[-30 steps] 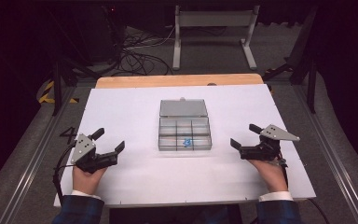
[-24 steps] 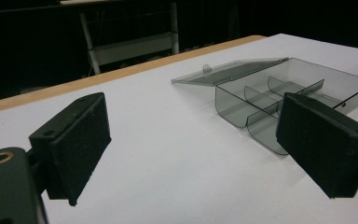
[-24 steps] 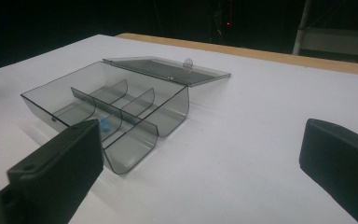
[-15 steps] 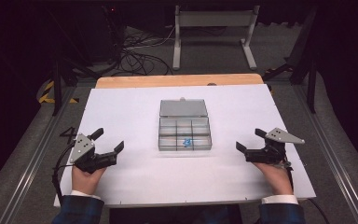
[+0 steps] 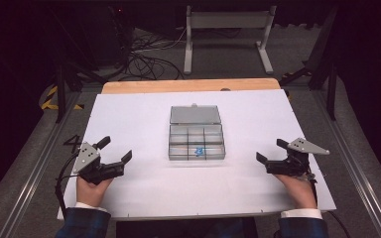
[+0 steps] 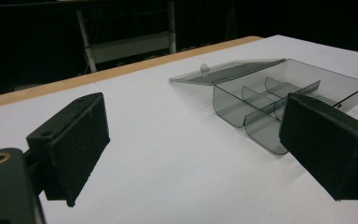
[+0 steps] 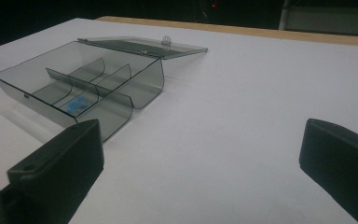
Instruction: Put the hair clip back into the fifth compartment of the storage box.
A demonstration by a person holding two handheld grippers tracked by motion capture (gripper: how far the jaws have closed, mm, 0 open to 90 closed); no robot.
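Right gripper point(image 5: 269, 150) backs toward the table's right edge; left gripper point(image 5: 114, 149) rests. Both gape, holding nothing. Box point(image 5: 197, 141) lies open, blue bit point(image 5: 198, 149) inside; closing seems left.

Grippers: two, left gripper point(image 5: 115, 149) and right gripper point(image 5: 271, 150)
Compartment box point(image 5: 197, 141): one
Compartments: six
Blue item point(image 5: 198, 150): one
Table point(image 5: 129, 119): one

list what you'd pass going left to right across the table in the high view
left gripper with fingers open → clear compartment box, lid open, small blue item in a near compartment → right gripper with fingers open, all on the white table.
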